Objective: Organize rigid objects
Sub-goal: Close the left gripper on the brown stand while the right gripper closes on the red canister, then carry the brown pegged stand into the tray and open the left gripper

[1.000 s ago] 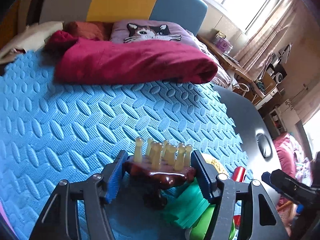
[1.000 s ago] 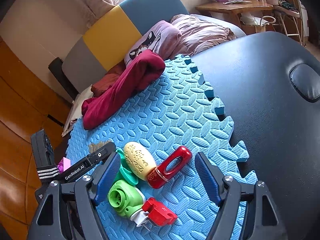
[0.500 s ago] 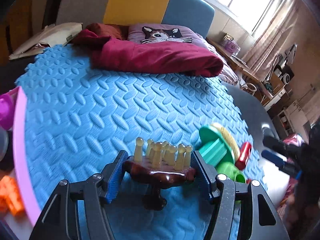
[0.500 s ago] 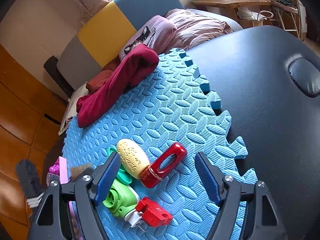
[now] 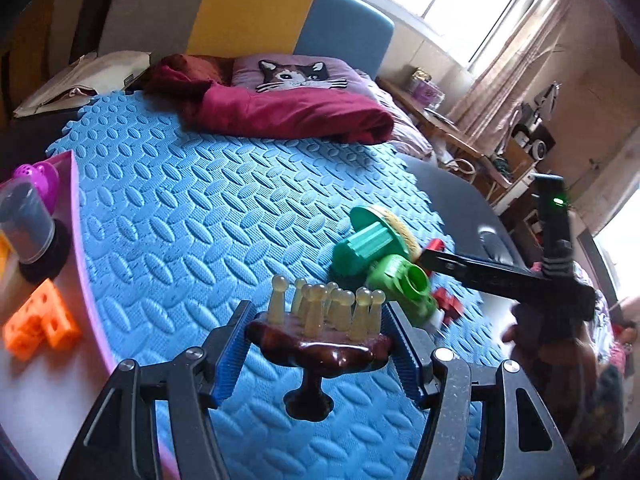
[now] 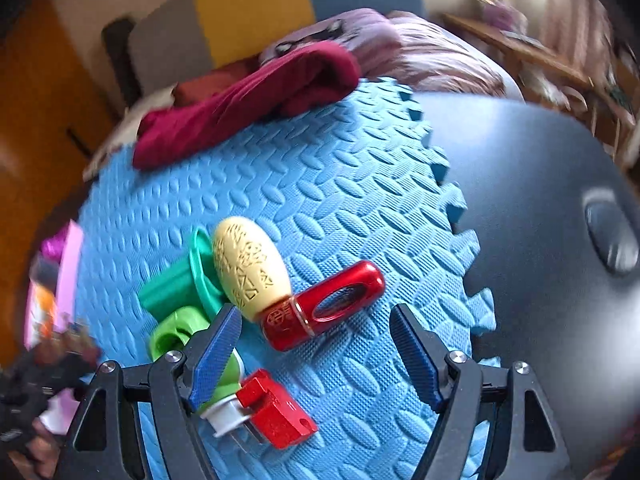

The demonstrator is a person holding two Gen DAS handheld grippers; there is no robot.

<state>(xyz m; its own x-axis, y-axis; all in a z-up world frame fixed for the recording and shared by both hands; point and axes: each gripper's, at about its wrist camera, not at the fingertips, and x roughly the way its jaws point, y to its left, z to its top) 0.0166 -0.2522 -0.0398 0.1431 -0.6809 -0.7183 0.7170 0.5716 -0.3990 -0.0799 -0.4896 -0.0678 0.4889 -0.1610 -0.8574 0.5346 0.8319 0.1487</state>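
Note:
My left gripper [image 5: 318, 336] is shut on a dark brown wooden massager [image 5: 320, 344] with pale knobs, held above the blue foam mat [image 5: 192, 216]. My right gripper [image 6: 316, 340] is open, low over a pile on the mat: a cream egg-shaped piece [image 6: 248, 268], a red oval-holed piece [image 6: 324, 308], a teal green piece [image 6: 176, 280], a lime green piece [image 6: 176, 332] and a red and white block [image 6: 268, 412]. The pile also shows in the left wrist view [image 5: 380, 260], with the right gripper [image 5: 480, 272] beside it.
A pink-edged white tray [image 5: 48, 364] at the mat's left holds an orange block [image 5: 40, 324], a grey cup [image 5: 26, 224] and a purple item [image 5: 38, 176]. A maroon blanket [image 5: 288, 112] lies at the far end. A black padded surface [image 6: 540, 240] lies right of the mat.
My left gripper has carried the massager left and back, bringing the tray into view. My right gripper has moved down and closer over the pile.

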